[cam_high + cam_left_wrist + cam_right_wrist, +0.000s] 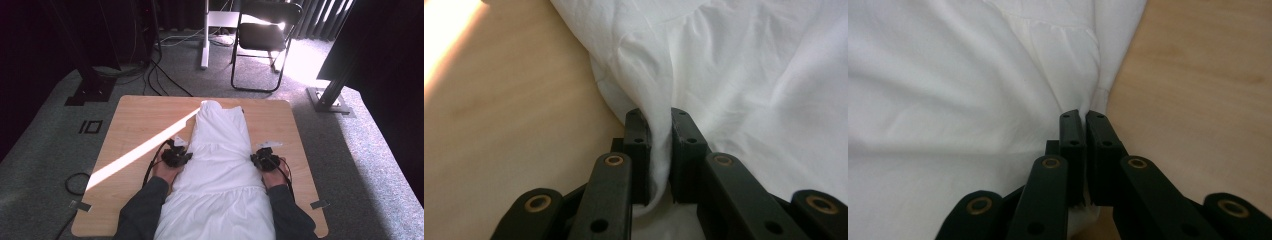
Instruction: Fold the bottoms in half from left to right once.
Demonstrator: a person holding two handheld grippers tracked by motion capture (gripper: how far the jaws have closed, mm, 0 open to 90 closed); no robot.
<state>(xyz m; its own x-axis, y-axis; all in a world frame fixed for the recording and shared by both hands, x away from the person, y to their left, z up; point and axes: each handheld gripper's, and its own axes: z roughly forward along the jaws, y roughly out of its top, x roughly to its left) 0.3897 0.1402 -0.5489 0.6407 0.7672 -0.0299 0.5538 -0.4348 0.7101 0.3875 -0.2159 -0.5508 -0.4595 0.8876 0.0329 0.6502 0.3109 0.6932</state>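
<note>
Grabbing the white dress to fold it.
Each hand-held gripper, left and right, pinches a side edge on the bench; next they likely lift together.

Garment lengthwise on table, chair behind.

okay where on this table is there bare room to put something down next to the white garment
Bare wood lies left of the white garment, from the left gripper out to the table edge. A narrower strip runs beyond the right gripper. The middle is covered by cloth, with both grippers clamped on its sides.
</note>
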